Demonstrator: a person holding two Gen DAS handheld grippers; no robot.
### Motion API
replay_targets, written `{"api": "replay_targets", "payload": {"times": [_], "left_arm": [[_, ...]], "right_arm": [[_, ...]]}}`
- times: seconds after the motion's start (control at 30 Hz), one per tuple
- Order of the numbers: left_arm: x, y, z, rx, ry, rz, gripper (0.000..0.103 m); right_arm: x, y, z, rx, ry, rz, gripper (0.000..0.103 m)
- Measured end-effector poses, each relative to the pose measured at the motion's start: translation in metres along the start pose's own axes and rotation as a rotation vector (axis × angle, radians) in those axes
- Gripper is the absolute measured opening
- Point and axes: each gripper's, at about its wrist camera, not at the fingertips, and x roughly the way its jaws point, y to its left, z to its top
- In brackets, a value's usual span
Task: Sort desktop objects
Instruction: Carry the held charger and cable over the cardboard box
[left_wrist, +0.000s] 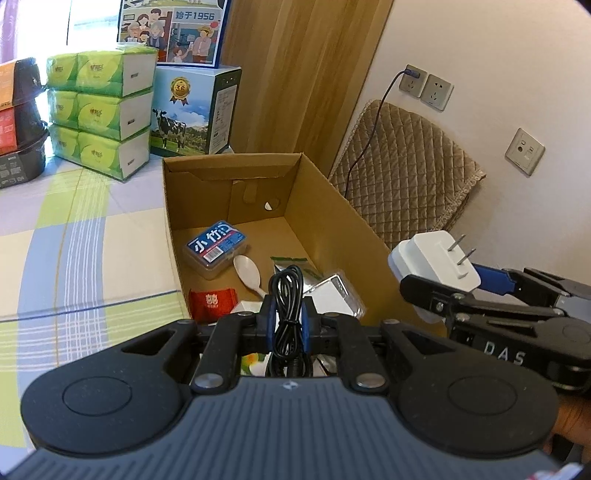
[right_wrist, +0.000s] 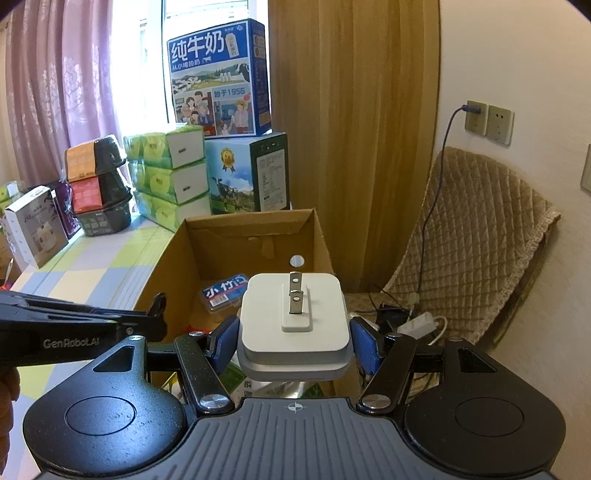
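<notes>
Two grippers above checked tablecloth (left_wrist: 74, 236); curtained window (right_wrist: 55, 92) possibly behind.

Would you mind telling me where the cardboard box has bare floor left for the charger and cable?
The cardboard box has bare floor at its far end, beyond the blue-labelled case, and along its right wall. The near end is crowded: white spoon, red packet, foil packets.

A cream wall (right_wrist: 517, 55) with sockets (right_wrist: 488, 122), a wood panel (right_wrist: 351, 110), pink curtains (right_wrist: 55, 92) at a bright window (right_wrist: 207, 14).
</notes>
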Motion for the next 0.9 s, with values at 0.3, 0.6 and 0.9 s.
{"api": "replay_targets", "payload": {"times": [0.3, 0.6, 0.9], "left_arm": [[0.014, 0.006, 0.017, -0.007, -0.003, -0.006, 0.010], [0.021, 0.014, 0.030, -0.012, -0.005, 0.001, 0.010], [0.029, 0.020, 0.036, -0.019, 0.009, 0.001, 0.010]], "right_arm": [[0.013, 0.001, 0.004, -0.005, 0.009, -0.005, 0.062], [0.019, 0.000, 0.006, -0.005, 0.014, -0.009, 0.062], [0.035, -0.003, 0.017, 0.018, 0.047, 0.015, 0.062]]}}
